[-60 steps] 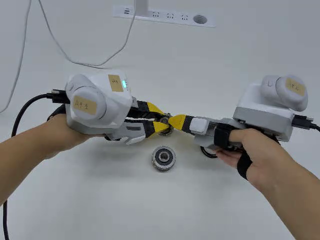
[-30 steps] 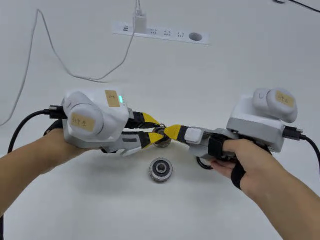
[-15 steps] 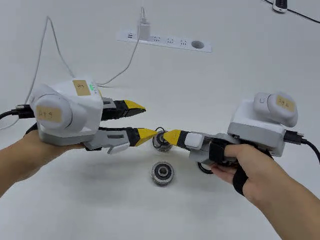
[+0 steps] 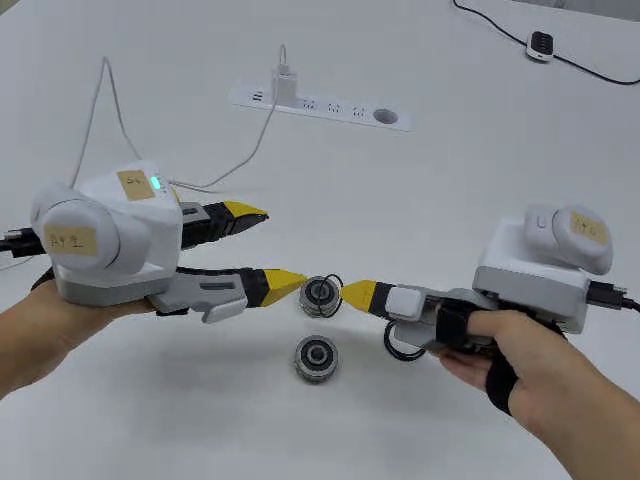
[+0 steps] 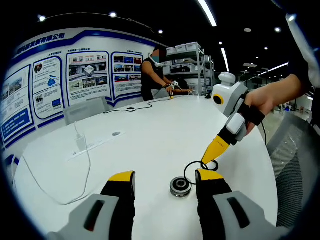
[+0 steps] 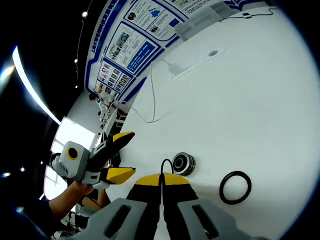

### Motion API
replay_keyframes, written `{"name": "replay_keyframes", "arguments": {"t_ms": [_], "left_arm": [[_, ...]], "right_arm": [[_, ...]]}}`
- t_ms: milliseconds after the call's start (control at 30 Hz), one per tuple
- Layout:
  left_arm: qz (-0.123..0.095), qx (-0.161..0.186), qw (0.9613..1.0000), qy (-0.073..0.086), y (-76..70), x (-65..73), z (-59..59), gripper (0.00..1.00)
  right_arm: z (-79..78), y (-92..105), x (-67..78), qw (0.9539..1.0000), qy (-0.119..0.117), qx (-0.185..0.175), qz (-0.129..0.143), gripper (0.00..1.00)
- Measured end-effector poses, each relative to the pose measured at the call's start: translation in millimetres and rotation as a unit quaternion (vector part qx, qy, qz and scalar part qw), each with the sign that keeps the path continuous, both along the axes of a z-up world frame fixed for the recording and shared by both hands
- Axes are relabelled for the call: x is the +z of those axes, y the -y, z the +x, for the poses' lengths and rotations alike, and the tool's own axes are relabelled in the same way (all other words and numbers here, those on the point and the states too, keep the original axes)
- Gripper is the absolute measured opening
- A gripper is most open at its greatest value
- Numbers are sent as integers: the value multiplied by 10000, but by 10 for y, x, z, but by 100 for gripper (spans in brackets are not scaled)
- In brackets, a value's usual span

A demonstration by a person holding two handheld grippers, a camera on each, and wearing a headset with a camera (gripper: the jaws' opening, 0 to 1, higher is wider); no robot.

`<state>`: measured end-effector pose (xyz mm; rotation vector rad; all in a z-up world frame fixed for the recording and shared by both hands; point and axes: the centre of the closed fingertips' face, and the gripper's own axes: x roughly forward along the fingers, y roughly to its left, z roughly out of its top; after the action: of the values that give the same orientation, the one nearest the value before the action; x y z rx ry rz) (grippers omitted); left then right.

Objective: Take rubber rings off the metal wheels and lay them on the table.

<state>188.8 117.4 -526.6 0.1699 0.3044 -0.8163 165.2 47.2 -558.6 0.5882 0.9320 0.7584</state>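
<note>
Loose ring [image 4: 390, 346] partly behind right claw [image 4: 346, 293]

Left tongs [image 4: 280, 247] spread wide, right tongs [image 4: 352, 293] pinched together, tips facing each other

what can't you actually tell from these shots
Head view: the loose rubber ring lies partly under the right gripper.
Right gripper view: its shut jaws hide part of the pinched ring.
Head view: nearer metal wheel too small to tell if ringed.
</note>
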Motion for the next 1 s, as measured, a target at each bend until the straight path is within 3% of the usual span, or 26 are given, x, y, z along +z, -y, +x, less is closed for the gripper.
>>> {"name": "replay_keyframes", "arguments": {"t_ms": [200,300,633,1000], "left_arm": [[-25,61,10000,6,-32,52,-56,56],[-368,144,9992,41,-21,155,-85,57],[-278,206,9994,-49,-59,82,-177,63],[-303,205,9992,-132,-48,21,-236,65]], "right_arm": [[-47,162,-4,9999,16,-83,-126,1],[-64,254,-19,9997,1,-186,-139,1],[-75,647,-265,9973,-246,-571,-384,2],[-65,853,-396,9928,-359,-981,-586,2]]}}
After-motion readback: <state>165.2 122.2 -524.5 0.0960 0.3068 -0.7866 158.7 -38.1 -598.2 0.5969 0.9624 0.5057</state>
